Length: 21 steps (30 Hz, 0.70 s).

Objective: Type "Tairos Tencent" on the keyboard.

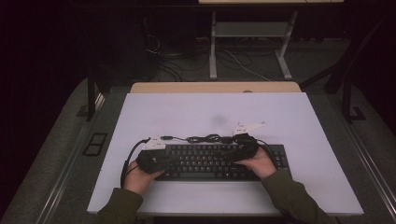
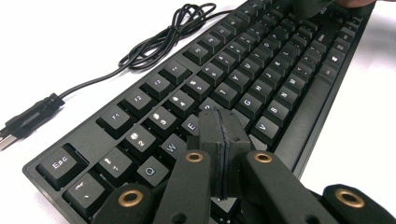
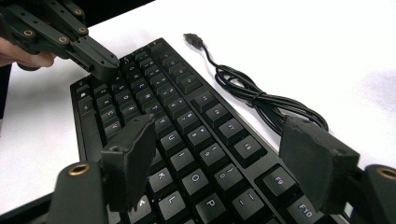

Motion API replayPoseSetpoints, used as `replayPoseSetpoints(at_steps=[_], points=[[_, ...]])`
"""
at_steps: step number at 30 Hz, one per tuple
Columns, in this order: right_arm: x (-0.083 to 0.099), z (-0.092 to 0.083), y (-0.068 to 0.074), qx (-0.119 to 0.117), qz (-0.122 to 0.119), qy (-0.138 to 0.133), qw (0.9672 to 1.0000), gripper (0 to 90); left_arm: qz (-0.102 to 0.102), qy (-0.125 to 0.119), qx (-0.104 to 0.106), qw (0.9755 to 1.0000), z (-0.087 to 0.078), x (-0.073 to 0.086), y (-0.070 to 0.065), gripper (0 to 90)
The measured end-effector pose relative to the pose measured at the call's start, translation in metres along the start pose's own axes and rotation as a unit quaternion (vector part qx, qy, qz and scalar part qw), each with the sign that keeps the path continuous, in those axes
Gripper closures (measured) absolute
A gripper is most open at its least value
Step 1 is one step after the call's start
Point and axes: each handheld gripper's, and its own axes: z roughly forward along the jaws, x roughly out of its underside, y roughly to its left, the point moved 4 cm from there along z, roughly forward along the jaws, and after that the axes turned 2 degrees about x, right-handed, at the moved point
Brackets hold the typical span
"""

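The keyboard lies longways, left to right, on the table. My left gripper is clenched tight, its tip right over the left keys. My right gripper hangs wide open above the right keys.

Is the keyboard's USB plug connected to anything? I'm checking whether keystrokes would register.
No: the USB plug lies loose on the white table, its cable coiled behind the keyboard.
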Motion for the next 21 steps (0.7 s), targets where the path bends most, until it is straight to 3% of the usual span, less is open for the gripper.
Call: replayPoseSetpoints(at_steps=[18,21], points=[[0.003,-0.007,-0.001,-0.004,0.0,0.0,1.0,26.1,0.009,-0.006,0.012,0.9999,0.001,-0.004,-0.01,89.3],[0.004,-0.01,0.0,-0.007,0.001,-0.001,1.0,26.5,0.009,-0.008,0.015,0.9998,0.004,-0.006,-0.011,84.3]])
